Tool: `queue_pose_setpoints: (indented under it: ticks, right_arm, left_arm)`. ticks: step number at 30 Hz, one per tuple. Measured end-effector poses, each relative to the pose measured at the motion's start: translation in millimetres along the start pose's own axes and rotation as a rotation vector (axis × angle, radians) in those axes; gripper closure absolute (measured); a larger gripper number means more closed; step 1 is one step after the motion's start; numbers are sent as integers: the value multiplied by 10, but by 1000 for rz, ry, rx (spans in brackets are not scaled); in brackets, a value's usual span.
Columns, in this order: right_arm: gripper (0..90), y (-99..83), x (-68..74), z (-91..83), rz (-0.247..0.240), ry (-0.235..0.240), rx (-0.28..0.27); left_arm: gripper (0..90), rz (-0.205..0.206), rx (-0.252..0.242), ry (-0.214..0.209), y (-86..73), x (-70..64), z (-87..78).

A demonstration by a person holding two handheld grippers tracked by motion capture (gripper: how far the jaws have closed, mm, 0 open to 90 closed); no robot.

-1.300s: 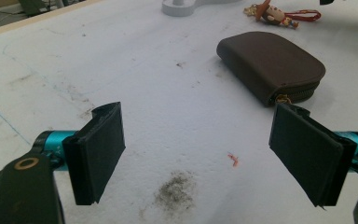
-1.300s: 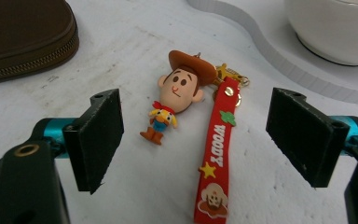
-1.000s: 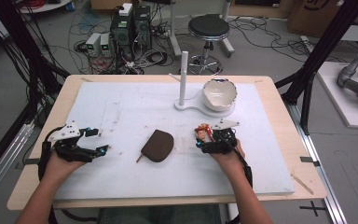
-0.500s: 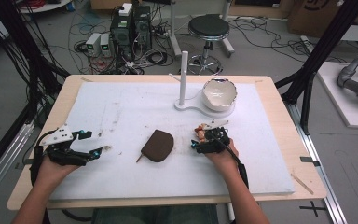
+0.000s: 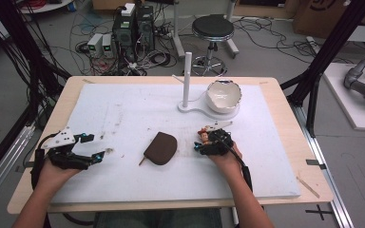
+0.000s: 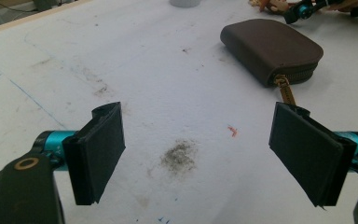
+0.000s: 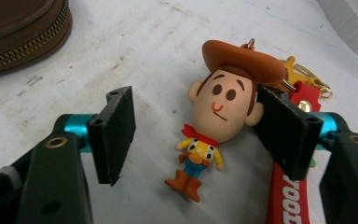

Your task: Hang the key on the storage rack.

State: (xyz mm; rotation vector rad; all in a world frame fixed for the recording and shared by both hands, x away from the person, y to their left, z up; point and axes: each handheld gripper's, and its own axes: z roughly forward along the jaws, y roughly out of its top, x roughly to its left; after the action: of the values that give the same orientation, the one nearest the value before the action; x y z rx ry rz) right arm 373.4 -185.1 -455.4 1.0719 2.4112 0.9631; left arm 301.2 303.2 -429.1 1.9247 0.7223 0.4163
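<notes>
Left gripper is resting wide open and empty, left of the brown zip pouch. Right gripper, just right of the pouch, is standing open around the cowboy keychain figure, one pad touching its head. Risk: jaws closing on the rounded head could squeeze it out sideways. Beyond the pouch, a white stand and bowl are sitting clear; nothing is obstructing.

Left forearm: we see it come in from the bottom left, angled toward the middle of the table.
Left gripper: we find its jaws spread wide, held low, nothing between them.
Right forearm: we see it rise from the bottom centre, leaning left.
Right gripper: we find its jaws parted, held low.
</notes>
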Motion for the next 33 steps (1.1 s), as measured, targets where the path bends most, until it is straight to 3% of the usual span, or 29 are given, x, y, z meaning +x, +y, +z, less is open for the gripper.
queue_pose_setpoints:
  ticks: [1,2,5,18,28,33]
  right_arm:
    - [407,-5,-16,-11,21,-8,-6]
    - [407,-5,-16,-11,21,-8,-6]
    - [546,-23,-79,-32,56,-25,-16]
    - [588,-6,-51,-49,29,-45,-14]
    - [617,72,-73,-325,53,-39,-122]
    - [618,100,-60,-407,45,-34,-146]
  left_arm:
    - [181,1,-2,-1,1,-3,0]
    - [181,1,-2,-1,1,-3,0]
    - [181,1,0,1,-4,-4,2]
    - [181,11,13,-1,-8,-18,14]
    - [181,10,7,-2,-6,-12,9]
    - [181,13,6,0,1,-18,-2]
